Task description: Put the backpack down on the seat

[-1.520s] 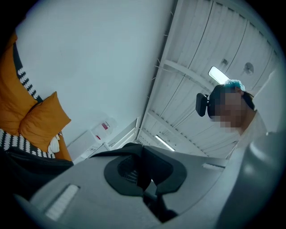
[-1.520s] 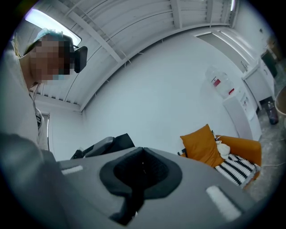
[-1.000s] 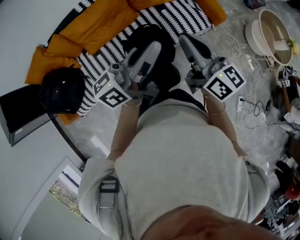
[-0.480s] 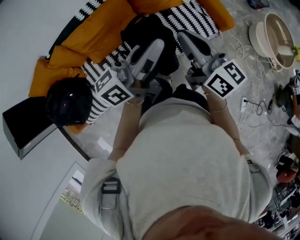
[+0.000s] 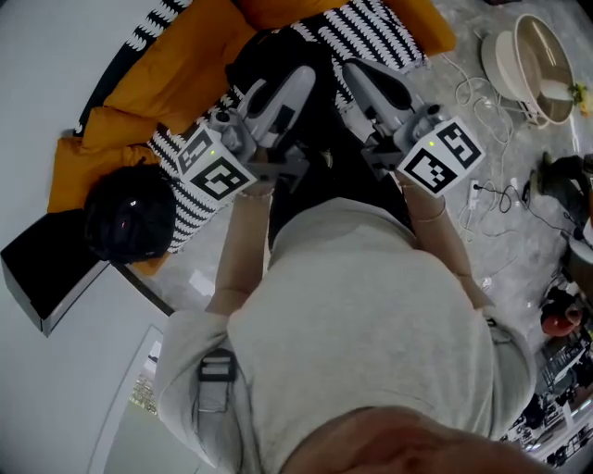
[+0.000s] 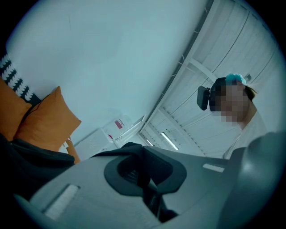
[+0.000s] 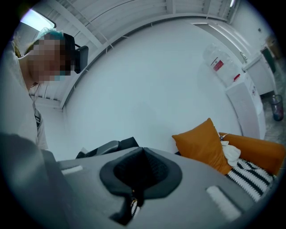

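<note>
The black backpack (image 5: 261, 54) hangs over the sofa seat, which is covered by a black-and-white striped blanket (image 5: 375, 23). Both grippers reach into it from the near side. My left gripper (image 5: 306, 76) has its jaws together on a black strap of the bag (image 6: 129, 150). My right gripper (image 5: 352, 68) is shut too, at the bag's right side; in its own view the right gripper (image 7: 142, 150) shows its pads meeting, with striped cloth seen through the gap below. Most of the bag is hidden under the grippers.
Orange cushions (image 5: 181, 60) line the sofa back. A round black helmet-like thing (image 5: 125, 218) lies at the sofa's left end beside a black box (image 5: 42, 273). On the floor to the right are a beige basin (image 5: 533, 65), white cables (image 5: 482, 190) and clutter.
Both grippers and the backpack have moved away from the person, from the sofa's front edge to over the striped seat.
</note>
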